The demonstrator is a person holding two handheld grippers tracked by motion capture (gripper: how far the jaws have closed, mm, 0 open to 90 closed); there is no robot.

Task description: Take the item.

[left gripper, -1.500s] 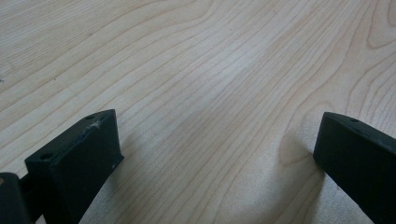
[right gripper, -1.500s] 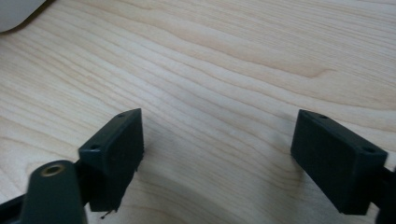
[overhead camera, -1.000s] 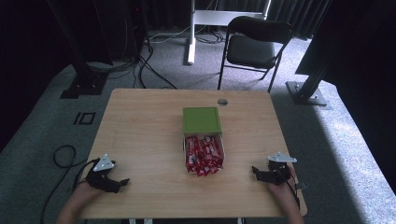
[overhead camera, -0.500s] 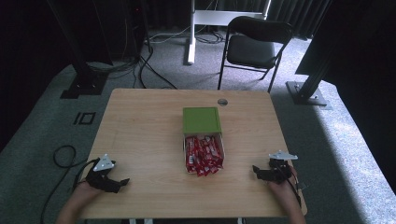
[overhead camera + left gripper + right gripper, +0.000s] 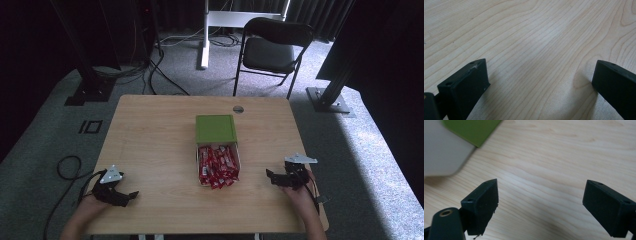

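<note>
high view: bare table (image 5: pixel 150 135) flanks the box (image 5: pixel 218 150).

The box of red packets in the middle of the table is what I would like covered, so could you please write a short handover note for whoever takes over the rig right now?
Left tool: open, holding nothing, low over the table at its near left corner.
Right tool: open, holding nothing, near the right edge, pointed toward the box.
White box: at the table's centre, full of red packets; its green lid lies against the far end, leaving the packets uncovered.
Done: nothing gripped; the packets appear to sit in the box.
Left: probably reaching in for the box, the lid or the packets; neither tool touches them.
</note>
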